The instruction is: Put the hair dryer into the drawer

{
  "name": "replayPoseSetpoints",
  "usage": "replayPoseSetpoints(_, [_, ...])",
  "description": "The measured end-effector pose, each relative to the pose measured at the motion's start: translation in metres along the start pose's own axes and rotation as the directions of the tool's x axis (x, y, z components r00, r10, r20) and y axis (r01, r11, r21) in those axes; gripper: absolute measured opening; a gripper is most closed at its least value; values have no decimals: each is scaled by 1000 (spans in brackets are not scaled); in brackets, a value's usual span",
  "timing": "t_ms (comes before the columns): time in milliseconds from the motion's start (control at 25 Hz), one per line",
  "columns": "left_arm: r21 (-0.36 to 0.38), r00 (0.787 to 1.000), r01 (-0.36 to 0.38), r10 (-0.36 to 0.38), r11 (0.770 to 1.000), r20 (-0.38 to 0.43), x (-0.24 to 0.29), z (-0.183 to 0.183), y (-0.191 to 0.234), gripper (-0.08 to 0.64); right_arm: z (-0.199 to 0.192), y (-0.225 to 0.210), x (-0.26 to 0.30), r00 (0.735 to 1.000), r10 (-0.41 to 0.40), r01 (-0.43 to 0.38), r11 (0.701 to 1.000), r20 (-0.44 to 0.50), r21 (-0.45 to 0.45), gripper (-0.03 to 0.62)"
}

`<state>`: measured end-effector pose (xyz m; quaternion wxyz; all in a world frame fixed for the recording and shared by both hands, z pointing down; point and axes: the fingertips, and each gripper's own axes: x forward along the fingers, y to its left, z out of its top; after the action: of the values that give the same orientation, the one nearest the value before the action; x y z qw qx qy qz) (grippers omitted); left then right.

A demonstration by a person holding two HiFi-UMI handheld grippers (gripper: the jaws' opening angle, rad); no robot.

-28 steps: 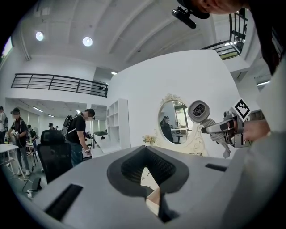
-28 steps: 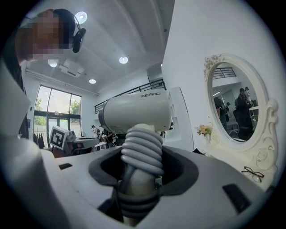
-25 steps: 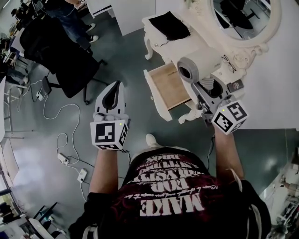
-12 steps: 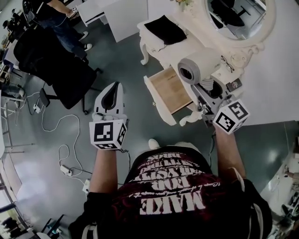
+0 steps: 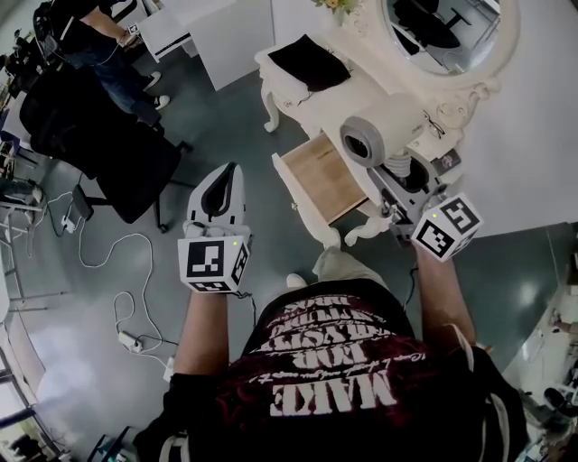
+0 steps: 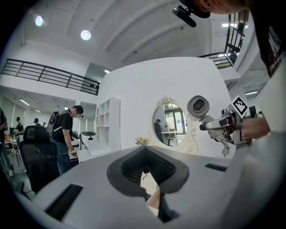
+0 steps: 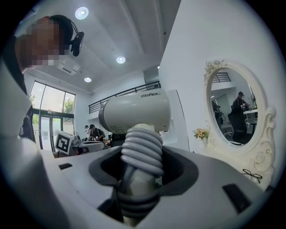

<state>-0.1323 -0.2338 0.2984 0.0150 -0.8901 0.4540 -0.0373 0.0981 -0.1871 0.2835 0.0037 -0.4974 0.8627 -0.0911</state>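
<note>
A white hair dryer [image 5: 384, 135] with a grey cord coiled round its handle is gripped by the right gripper [image 5: 398, 180], whose jaws are clamped on the wrapped handle while the barrel is held level above them. In the head view the dryer is seen over the front edge of a white carved dressing table [image 5: 384, 68], just beside an open drawer with a pale wooden bottom [image 5: 323, 176] and not inside it. The left gripper [image 5: 222, 185] is held well apart to the left, over the grey floor; its jaws appear to be drawn together with nothing between them, though a thin slit is visible in its own view. An oval white-framed mirror [image 5: 442, 27] and a black folded cloth [image 5: 310, 61] are seen on the table.
</note>
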Motion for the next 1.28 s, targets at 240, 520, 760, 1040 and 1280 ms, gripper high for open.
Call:
replayPoseSetpoints(240, [-12,998,-55,55,998,-23,1,-10,14,5,-5,-9,21,999,36,-36,999,-14,7,227])
replayPoseSetpoints(520, [-25,993,-104,103,994,-58,19,-21,30,5,-12,-28,55,997,70,-69,997,-39,19,227])
replayPoseSetpoints(760, [-14,991,-115,113,993,-76,45,-25,27,5,-20,-56,79,994,97,-95,995,-55,36,227])
replayPoseSetpoints(1040, [-30,986,-151,148,988,-82,72,-36,31,5,-37,-79,104,987,125,-124,992,-100,25,227])
replayPoseSetpoints(1280, [-38,980,-177,172,983,-102,83,-50,32,5,-58,-98,123,980,140,-132,989,-140,65,227])
